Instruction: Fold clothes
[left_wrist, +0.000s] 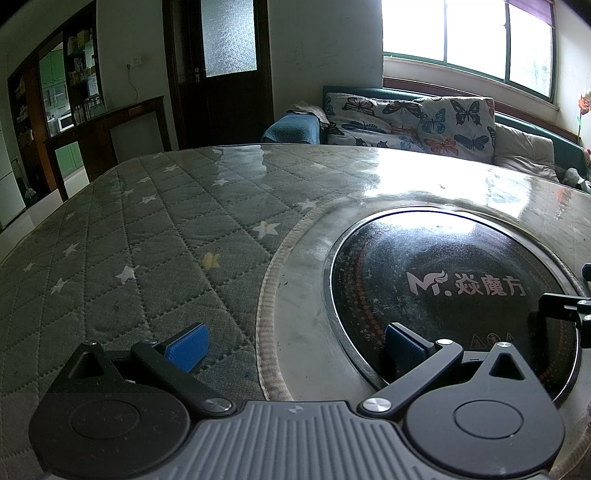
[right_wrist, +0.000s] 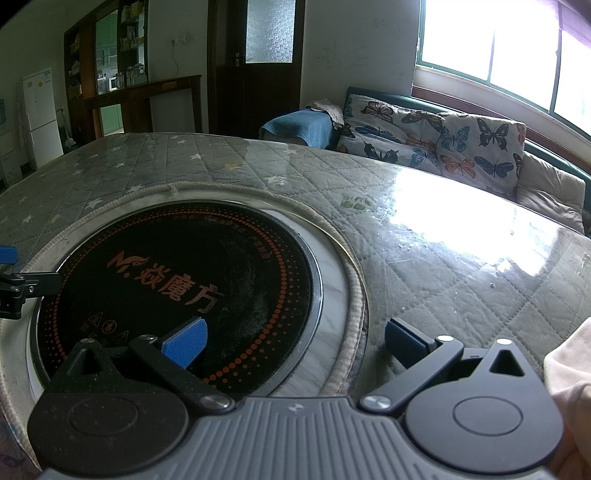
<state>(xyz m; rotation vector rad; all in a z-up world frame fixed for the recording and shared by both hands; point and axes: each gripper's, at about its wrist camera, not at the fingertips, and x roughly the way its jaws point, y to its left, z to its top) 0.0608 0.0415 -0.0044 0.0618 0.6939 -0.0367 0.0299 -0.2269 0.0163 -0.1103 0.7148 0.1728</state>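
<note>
Left gripper (left_wrist: 295, 341): blue pads spread wide, nothing between them. It hovers low over the table (left_wrist: 155, 236), one pad above the quilted cover, the other above the round black cooktop (left_wrist: 454, 295) set into the table's middle.

Right gripper (right_wrist: 295, 341): likewise apart and empty, straddling the cooktop's rim and the quilted cover on its right side. Each gripper shows at the edge of the other's view, so they sit side by side, near together — probably a rest or ready pose, not a grasp.

Pale peach cloth (right_wrist: 569, 398): only a corner visible, at the table's near right edge, just beside the right gripper. Likely the garment to fold; not yet touched. Rest of it hidden.

Beyond the far edge: a sofa with butterfly cushions (left_wrist: 421, 118) under a bright window.
</note>
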